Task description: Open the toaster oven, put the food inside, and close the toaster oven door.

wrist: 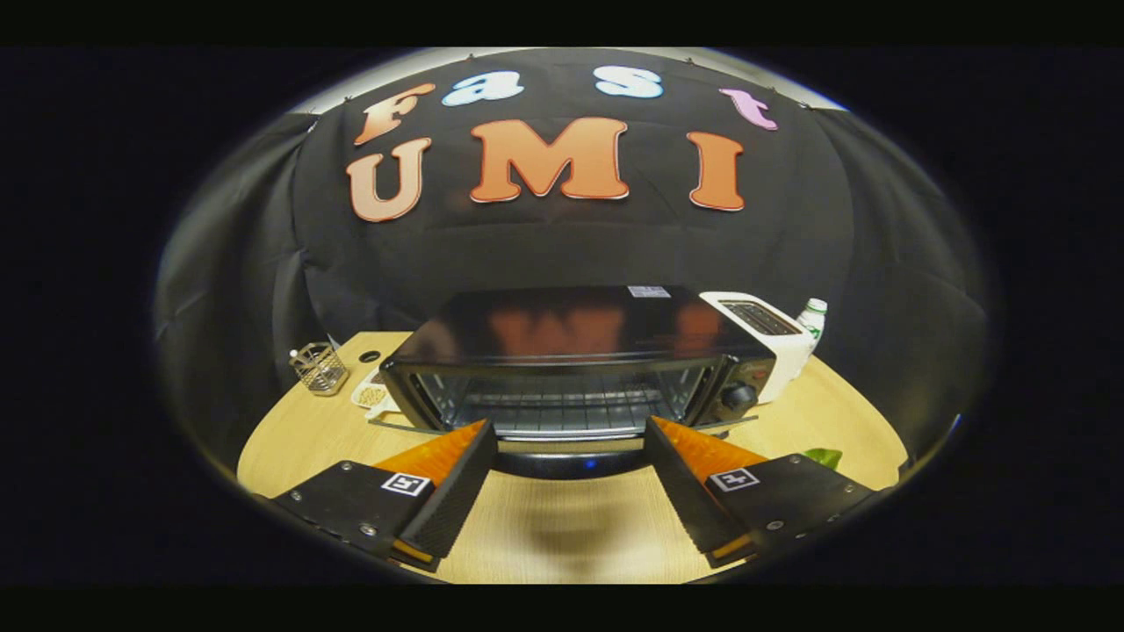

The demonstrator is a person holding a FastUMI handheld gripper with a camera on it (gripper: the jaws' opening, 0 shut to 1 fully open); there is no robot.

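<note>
The claw (569, 439), spread wide and holding nothing, faces the toaster oven (571, 369) just ahead.

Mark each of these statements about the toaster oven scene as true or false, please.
1. The gripper's fingers are spread apart with nothing between them. True.
2. The toaster oven door is shut. False: it hangs open, the rack showing.
3. A white toaster stands beside the oven's knob side. True.
4. The wire basket sits on top of the oven. False: it stands on the table, beside the oven.
</note>
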